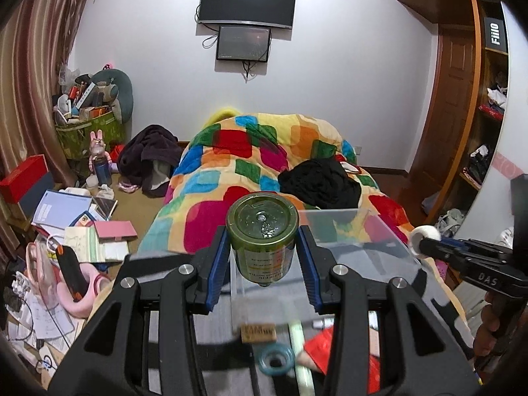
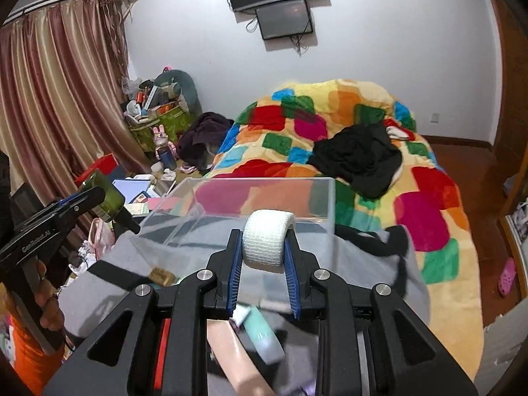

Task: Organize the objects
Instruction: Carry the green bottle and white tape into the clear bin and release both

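Observation:
My left gripper (image 1: pixel 264 247) is shut on an olive-green glass bottle (image 1: pixel 262 231), whose round base faces the camera. The right wrist view shows that bottle (image 2: pixel 110 194) at the left, held tilted in the left gripper (image 2: pixel 94 199). My right gripper (image 2: pixel 263 247) is shut on a white bandage roll (image 2: pixel 267 237), gripped across its width. The same roll (image 1: pixel 422 236) appears at the right of the left wrist view, in the right gripper (image 1: pixel 430 247). A clear plastic box (image 2: pixel 257 194) stands open just beyond both grippers, also seen as the box (image 1: pixel 349 231).
On the grey cloth (image 2: pixel 363 264) below lie a cork (image 2: pixel 161 275), a teal tube (image 2: pixel 265 336), a pinkish tube (image 2: pixel 231 353), a teal ring (image 1: pixel 275 358) and a red packet (image 1: pixel 330 346). A colourful blanket (image 2: pixel 429 204) covers the bed behind. Clutter (image 1: pixel 82 224) fills the floor at left.

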`<act>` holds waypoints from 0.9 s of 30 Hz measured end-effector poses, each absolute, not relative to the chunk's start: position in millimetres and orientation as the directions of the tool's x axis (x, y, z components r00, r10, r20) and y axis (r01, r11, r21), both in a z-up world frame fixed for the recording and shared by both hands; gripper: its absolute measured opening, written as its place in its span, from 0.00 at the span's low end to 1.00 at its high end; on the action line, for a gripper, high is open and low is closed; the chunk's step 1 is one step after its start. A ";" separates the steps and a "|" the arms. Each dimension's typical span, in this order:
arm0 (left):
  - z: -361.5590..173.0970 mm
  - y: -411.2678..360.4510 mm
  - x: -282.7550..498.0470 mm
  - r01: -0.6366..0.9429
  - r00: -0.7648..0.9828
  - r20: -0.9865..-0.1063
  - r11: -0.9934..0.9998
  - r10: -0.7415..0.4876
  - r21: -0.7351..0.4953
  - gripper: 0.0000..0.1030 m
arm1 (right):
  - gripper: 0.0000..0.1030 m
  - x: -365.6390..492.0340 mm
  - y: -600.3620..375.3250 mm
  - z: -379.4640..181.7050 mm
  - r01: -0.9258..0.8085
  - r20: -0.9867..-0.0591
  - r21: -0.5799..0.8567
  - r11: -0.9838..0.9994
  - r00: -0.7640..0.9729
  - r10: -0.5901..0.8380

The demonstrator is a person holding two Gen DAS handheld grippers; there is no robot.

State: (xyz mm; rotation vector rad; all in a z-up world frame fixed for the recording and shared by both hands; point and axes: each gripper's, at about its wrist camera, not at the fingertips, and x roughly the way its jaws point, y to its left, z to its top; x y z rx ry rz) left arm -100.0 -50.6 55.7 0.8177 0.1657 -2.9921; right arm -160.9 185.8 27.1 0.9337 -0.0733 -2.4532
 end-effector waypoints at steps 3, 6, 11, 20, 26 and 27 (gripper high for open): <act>49.1 -47.0 -117.2 0.081 -0.852 -0.521 -0.996 -0.045 -0.046 0.40 | 0.21 -179.5 174.3 18.0 0.440 -0.646 0.227 -0.869 -0.599 -0.473; 34.9 -42.1 -135.8 0.101 -0.824 -0.560 -0.995 -0.089 0.009 0.40 | 0.21 -194.0 163.8 6.9 0.438 -0.687 0.218 -0.872 -0.566 -0.456; 8.8 -33.3 -155.5 0.082 -0.764 -0.638 -0.996 -0.091 0.045 0.40 | 0.21 -203.9 153.9 -7.4 0.443 -0.732 0.208 -0.872 -0.522 -0.439; -1.0 -9.9 -152.1 -0.032 -0.712 -0.702 -0.999 0.001 0.031 0.44 | 0.27 -197.5 145.6 -10.6 0.467 -0.752 0.165 -0.869 -0.510 -0.417; 15.7 -8.3 -136.0 -0.060 -0.734 -0.677 -0.998 0.043 0.001 0.62 | 0.44 -183.4 151.6 6.9 0.469 -0.713 0.142 -0.872 -0.562 -0.419; 18.8 -9.3 -132.2 -0.062 -0.739 -0.672 -0.998 0.049 -0.004 0.64 | 0.45 -181.2 152.7 9.5 0.469 -0.708 0.139 -0.872 -0.569 -0.419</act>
